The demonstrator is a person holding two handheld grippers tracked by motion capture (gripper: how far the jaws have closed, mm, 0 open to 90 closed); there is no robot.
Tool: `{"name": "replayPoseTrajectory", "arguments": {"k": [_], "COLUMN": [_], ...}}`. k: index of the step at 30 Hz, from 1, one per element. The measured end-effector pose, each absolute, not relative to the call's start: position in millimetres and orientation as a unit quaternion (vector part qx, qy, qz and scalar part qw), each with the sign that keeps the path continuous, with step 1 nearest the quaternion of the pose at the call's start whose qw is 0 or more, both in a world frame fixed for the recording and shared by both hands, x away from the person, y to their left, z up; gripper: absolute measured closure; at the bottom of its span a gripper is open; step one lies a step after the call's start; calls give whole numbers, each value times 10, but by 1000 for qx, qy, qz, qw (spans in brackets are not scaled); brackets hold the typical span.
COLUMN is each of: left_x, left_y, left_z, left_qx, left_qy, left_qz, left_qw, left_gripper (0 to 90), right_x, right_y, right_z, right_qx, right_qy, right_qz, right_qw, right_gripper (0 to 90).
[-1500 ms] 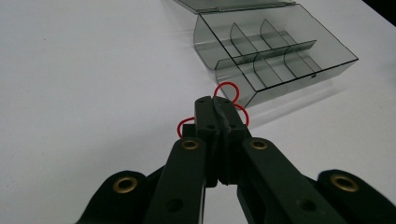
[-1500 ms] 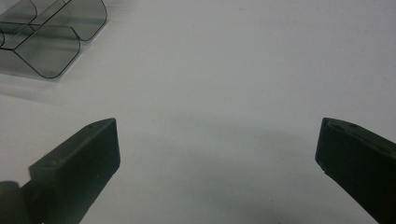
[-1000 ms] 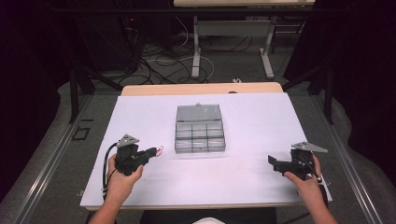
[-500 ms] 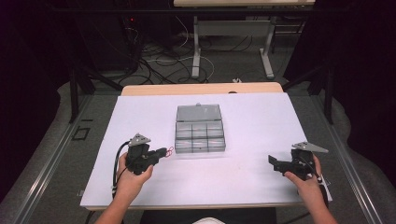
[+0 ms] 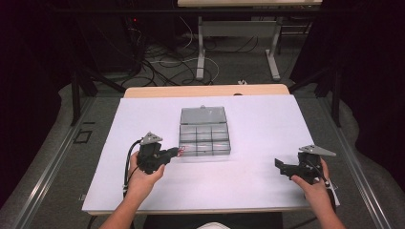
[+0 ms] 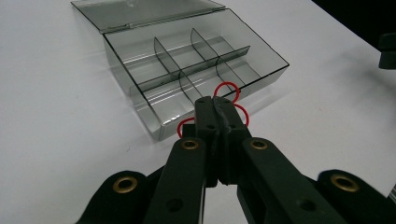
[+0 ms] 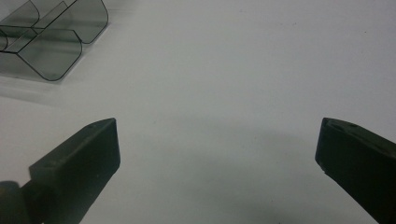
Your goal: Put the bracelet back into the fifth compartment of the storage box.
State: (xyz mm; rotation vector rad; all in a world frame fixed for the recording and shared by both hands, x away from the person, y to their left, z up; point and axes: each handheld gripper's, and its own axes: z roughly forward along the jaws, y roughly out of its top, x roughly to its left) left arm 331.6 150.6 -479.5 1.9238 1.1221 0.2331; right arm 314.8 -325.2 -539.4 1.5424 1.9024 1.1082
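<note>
The left gripper (image 6: 215, 103) has its fingers clenched on a red rubber band (image 6: 227, 87), just beside the open compartment box's (image 6: 187, 70) near wall. The right gripper (image 7: 217, 144) hangs spread apart, well away from the box.

left claw (image 5: 175, 152), jaws pinched on red rubber band (image 6: 227, 88): moved from the desk's left part rightward and forward, tips now at the near-left corner of the open compartment box (image 5: 204, 138).

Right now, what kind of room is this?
Probably a lab or workshop: a white-topped table holds a clear smoky plastic compartment box, tangled black cables lie on the floor behind, and metal desk legs stand there.
</note>
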Motion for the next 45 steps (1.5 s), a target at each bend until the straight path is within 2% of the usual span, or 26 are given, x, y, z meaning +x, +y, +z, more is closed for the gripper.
{"name": "replayPoseTrajectory", "arguments": {"k": [45], "left_x": [3737], "left_y": [1079], "left_z": [-4790], "left_qx": [759], "left_qy": [462], "left_qz": [88], "left_qw": [450], "left_gripper": [900], "right_x": [3148], "right_y": [-3254], "right_z": [-5397], "right_qx": [558], "right_qy": [691], "right_qz": [401], "right_qw": [223], "right_gripper": [0]}}
